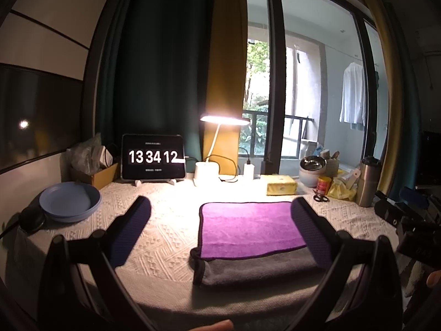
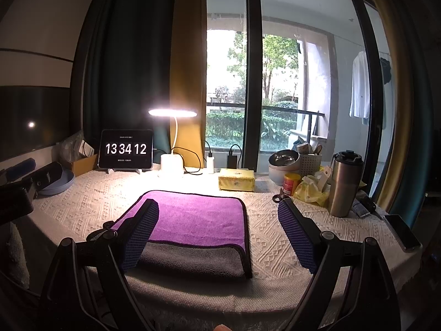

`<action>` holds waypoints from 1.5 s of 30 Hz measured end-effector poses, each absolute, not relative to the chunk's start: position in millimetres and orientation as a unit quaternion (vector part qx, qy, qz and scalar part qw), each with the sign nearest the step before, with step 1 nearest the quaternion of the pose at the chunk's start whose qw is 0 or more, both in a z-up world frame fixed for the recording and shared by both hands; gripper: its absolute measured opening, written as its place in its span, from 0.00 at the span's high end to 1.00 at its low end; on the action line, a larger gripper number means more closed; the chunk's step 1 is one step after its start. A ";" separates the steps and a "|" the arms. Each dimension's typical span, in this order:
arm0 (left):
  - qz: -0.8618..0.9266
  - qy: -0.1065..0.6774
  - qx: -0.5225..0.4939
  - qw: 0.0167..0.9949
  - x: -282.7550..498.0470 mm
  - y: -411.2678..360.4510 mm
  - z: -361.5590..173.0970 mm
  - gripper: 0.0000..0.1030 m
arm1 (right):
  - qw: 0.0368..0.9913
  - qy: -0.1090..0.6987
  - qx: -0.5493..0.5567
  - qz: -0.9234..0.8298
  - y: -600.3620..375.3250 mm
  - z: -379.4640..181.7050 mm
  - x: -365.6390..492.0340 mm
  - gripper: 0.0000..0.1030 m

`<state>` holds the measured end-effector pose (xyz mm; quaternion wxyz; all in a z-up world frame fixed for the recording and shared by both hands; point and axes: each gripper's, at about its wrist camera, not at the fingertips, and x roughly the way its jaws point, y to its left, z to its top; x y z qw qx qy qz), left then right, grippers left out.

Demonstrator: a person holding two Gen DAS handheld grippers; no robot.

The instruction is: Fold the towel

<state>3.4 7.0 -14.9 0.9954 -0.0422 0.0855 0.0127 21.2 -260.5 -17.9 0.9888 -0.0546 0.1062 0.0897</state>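
Note:
A towel (image 1: 248, 226), purple on top and grey beneath, lies folded flat on the white textured tablecloth (image 1: 165, 215) near the front edge. In the right wrist view the towel (image 2: 193, 218) shows a grey strip along its near side. My left gripper (image 1: 220, 209) is open and empty, held above the table's front, its right finger over the towel's right side. My right gripper (image 2: 217, 215) is open and empty, its left finger over the towel's left part. Neither touches the towel. The right gripper's body shows at the right edge of the left wrist view (image 1: 408, 220).
At the back stand a tablet clock (image 1: 153, 156), a lit desk lamp (image 1: 224, 120), a yellow tissue pack (image 1: 281, 184), a steel tumbler (image 2: 344, 184), a red can (image 2: 291, 183) and steel bowls (image 2: 284, 161). Blue plates (image 1: 70, 201) sit left; a phone (image 2: 402, 231) lies right.

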 end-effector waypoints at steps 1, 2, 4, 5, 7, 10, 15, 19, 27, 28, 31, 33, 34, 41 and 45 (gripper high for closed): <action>0.014 0.085 -0.042 0.995 3.3 7.2 -15.1 0.01 | 0.989 0.106 -0.055 0.090 -260.7 -17.3 21.4 0.12; 0.015 0.086 -0.042 0.995 3.6 6.2 -15.2 0.01 | 0.989 0.106 -0.055 0.090 -260.7 -16.9 21.4 0.12; 0.017 0.086 -0.042 0.995 3.9 5.9 -15.9 0.01 | 0.989 0.107 -0.055 0.091 -260.6 -17.3 21.7 0.12; 0.017 0.087 -0.042 0.995 4.2 5.8 -15.9 0.01 | 0.988 0.108 -0.055 0.091 -260.6 -17.8 22.1 0.12; 0.017 0.089 -0.042 0.995 5.4 5.7 -16.7 0.01 | 0.988 0.109 -0.055 0.091 -261.5 -20.5 23.2 0.12; 0.012 0.094 -0.041 0.995 8.4 5.0 -18.5 0.01 | 0.988 0.110 -0.054 0.091 -262.1 -21.9 24.2 0.12; 0.006 0.108 -0.037 0.993 17.7 3.0 -24.0 0.01 | 0.988 0.116 -0.053 0.090 -263.7 -26.6 32.3 0.12; 0.002 0.127 -0.035 0.991 29.3 1.6 -31.8 0.01 | 0.987 0.125 -0.052 0.090 -265.4 -31.3 40.2 0.12; -0.003 0.169 -0.019 0.985 55.2 -7.0 -56.2 0.02 | 0.984 0.150 -0.047 0.089 -269.5 -44.3 62.0 0.12; -0.002 0.175 -0.017 0.984 58.0 -7.8 -59.4 0.02 | 0.983 0.152 -0.046 0.089 -269.9 -45.8 63.8 0.12; -0.003 0.197 -0.015 0.980 69.4 -8.6 -70.3 0.02 | 0.981 0.162 -0.044 0.091 -271.4 -52.3 71.6 0.12; -0.003 0.209 -0.013 0.978 76.5 -9.1 -77.2 0.02 | 0.980 0.170 -0.041 0.095 -272.5 -56.5 75.6 0.12; -0.002 0.215 -0.011 0.977 79.9 -9.4 -80.5 0.02 | 0.978 0.177 -0.036 0.102 -273.7 -59.1 79.1 0.14; -0.006 0.251 -0.017 0.968 97.9 -9.4 -98.1 0.09 | 0.972 0.205 -0.038 0.110 -275.5 -71.5 98.2 0.22; -0.012 0.279 -0.022 0.960 109.1 -8.9 -109.8 0.16 | 0.967 0.223 -0.029 0.119 -280.0 -79.4 108.4 0.25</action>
